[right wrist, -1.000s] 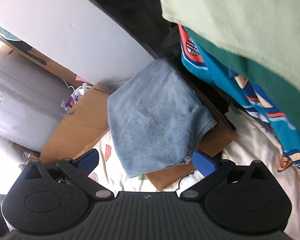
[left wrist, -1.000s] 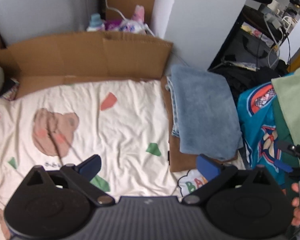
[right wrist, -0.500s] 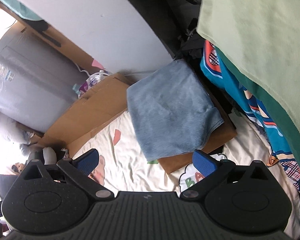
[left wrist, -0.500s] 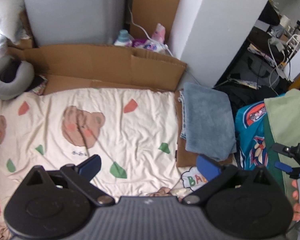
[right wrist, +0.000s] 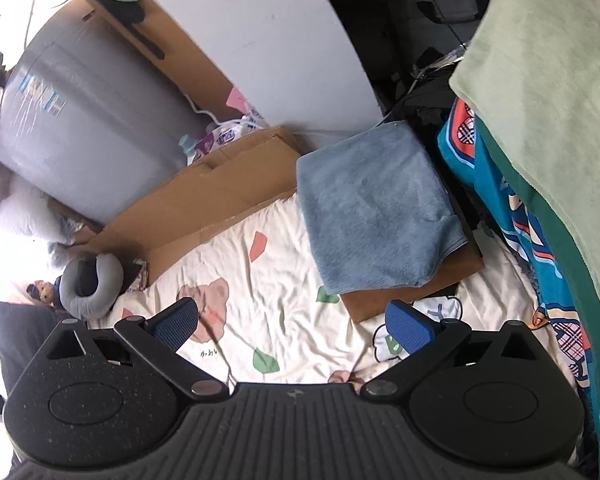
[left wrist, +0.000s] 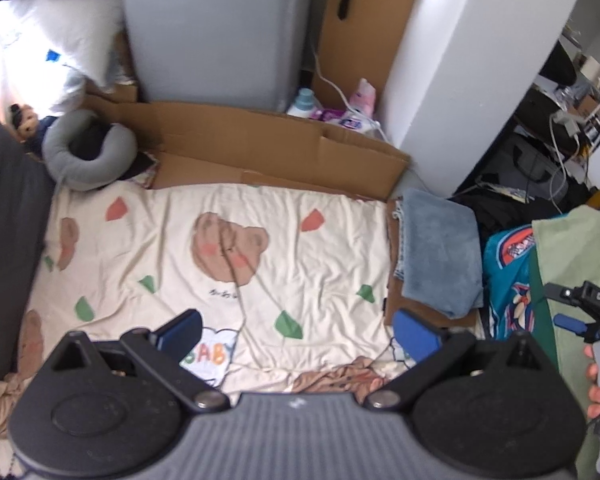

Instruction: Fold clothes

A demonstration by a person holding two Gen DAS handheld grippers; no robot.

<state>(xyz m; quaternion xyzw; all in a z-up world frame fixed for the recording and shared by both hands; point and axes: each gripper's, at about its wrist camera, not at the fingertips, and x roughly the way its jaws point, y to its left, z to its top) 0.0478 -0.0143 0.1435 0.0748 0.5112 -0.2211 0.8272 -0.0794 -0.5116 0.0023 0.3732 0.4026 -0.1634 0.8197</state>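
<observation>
A folded blue-grey towel (left wrist: 438,254) (right wrist: 374,216) lies on a brown cardboard piece (right wrist: 412,292) at the right edge of a cream bear-print sheet (left wrist: 220,264) (right wrist: 276,320). To its right hangs a pile of clothes: a pale green cloth (left wrist: 576,256) (right wrist: 548,80) over a dark green one and a bright blue printed garment (left wrist: 508,276) (right wrist: 500,200). My left gripper (left wrist: 296,332) is open, high above the sheet, holding nothing. My right gripper (right wrist: 294,326) is open too, above the sheet's near right part, empty. The right tool's edge and a hand (left wrist: 594,384) show in the left wrist view.
A flattened cardboard box (left wrist: 260,152) lines the sheet's far edge, with bottles (left wrist: 304,104) behind it. A grey cabinet (left wrist: 216,28) and a white wall panel (left wrist: 460,60) stand at the back. A grey neck pillow (left wrist: 88,152) lies at the far left, by a white pillow (left wrist: 60,36).
Both grippers have risen and pulled back from the folded towel, so more of the sheet and room shows. Both stay open and empty.
</observation>
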